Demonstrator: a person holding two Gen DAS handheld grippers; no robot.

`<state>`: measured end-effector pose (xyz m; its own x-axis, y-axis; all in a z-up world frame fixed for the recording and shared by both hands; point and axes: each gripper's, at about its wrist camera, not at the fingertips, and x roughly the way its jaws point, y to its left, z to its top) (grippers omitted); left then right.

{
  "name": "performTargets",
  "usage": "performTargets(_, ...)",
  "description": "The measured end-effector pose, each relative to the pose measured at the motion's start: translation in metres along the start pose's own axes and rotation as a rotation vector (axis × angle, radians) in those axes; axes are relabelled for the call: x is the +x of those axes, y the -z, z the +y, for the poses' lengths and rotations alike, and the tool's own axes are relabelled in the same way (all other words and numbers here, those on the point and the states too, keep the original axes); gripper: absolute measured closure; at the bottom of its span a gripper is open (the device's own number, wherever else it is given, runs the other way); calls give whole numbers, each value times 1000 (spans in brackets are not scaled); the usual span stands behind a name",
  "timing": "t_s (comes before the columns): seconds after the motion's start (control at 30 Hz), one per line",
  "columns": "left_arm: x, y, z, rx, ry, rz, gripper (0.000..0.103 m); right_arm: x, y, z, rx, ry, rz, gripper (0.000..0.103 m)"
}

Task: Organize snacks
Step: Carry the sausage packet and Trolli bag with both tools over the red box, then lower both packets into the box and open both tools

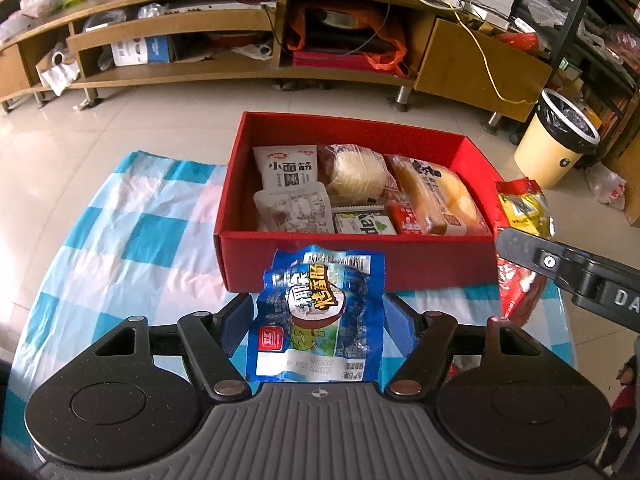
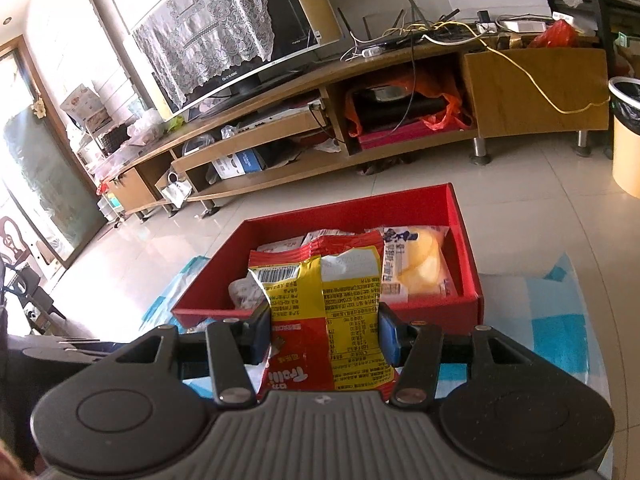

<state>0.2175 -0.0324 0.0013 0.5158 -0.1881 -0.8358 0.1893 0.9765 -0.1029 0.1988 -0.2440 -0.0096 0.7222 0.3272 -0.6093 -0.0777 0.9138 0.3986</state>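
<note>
While the left gripper (image 1: 316, 320) clamps a blue sausage packet (image 1: 318, 316) just before the red box (image 1: 352, 256), that box sits on a blue-and-white checked cloth (image 1: 132, 216) over a pale tiled floor (image 1: 120, 120), with a wooden TV cabinet (image 1: 240, 20) and cream bin (image 1: 556, 140) beyond. From the right wrist, the right gripper (image 2: 324, 336) pinches a red-and-yellow gummy bag (image 2: 324, 300) before the snack-filled box (image 2: 464, 240); a lace-draped television (image 2: 224, 36) stands on the cabinet (image 2: 536, 76).
</note>
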Motion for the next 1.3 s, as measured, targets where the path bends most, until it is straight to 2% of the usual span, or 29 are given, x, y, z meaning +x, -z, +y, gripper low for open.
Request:
performTargets(0.27, 7, -6, 2, 3, 12, 5, 29, 19, -11, -3, 10, -2, 2, 52)
performTargets(0.5, 15, -9, 5, -33, 30, 31, 29, 27, -15, -5, 19, -7, 8, 52)
performTargets(0.93, -10, -19, 8, -102, 139, 7, 29, 27, -20, -7, 48, -26, -5, 52)
performTargets(1.2, 8, -52, -5, -76, 84, -46, 29, 43, -29, -12, 54, -11, -2, 52)
performTargets(1.27, 14, -61, -8, -64, 70, -60, 42, 49, -32, -15, 54, -8, 1, 51)
performTargets(1.3, 19, -66, -10, -59, 65, -60, 41, 52, -33, -16, 51, -5, 1, 51)
